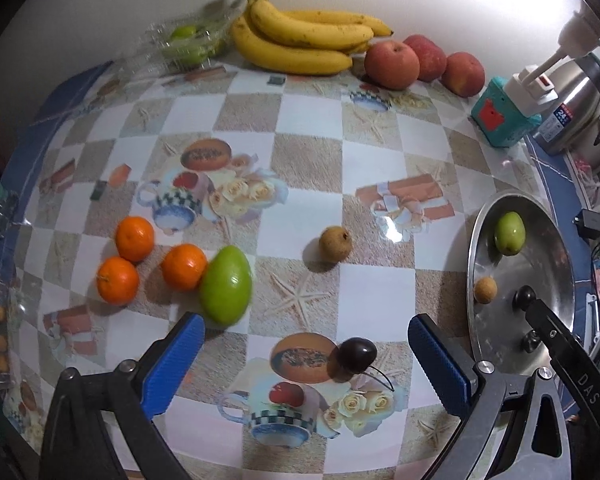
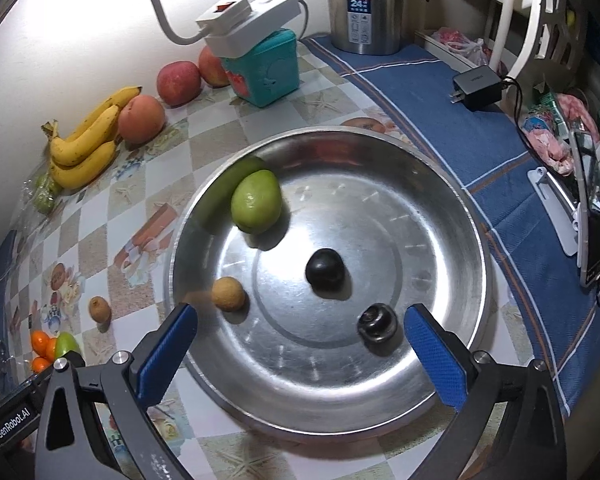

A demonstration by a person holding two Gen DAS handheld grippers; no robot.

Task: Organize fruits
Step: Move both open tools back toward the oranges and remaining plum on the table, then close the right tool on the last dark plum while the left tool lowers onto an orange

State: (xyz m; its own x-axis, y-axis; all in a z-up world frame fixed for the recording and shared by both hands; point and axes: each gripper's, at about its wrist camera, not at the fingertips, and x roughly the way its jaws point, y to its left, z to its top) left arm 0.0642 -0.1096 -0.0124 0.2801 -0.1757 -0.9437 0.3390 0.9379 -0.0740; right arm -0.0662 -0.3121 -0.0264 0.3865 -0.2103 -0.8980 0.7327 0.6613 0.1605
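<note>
So the fruit is split in two lots right now. The steel pan point(image 2: 452, 216) sits mid-frame in the right wrist view and already has a pale green fruit point(image 2: 256, 202) at its upper left, a small tan round one point(image 2: 228, 294) at the left rim, and a dark plum-like one point(image 2: 325, 272) in the middle, all apart from each other. The black knob point(image 2: 377, 322) at the lower part is the pan's own fitting, I think.

In the left wrist view, the rest is out on the checkered bench point(image 1: 308, 120): three oranges point(image 1: 134, 238) at lower left, a shiny green mango-ish fruit point(image 1: 225, 285) touching one of them, a brownish little fruit point(image 1: 335, 242) mid-frame, a dark cherry-like one point(image 1: 352, 358) with a stem near the bottom, plus bananas point(image 1: 300, 36) and apples point(image 1: 392, 65) along the top.

The right hand-held gripper point(image 2: 300, 336) hangs over the pan, tipped steeply down, jaws spread wide, nothing in them. The left hand-held gripper point(image 1: 306, 354) is also pitched down over the bench, jaws wide and empty, with the cherry-like fruit lying between its fingers, untouched.
</note>
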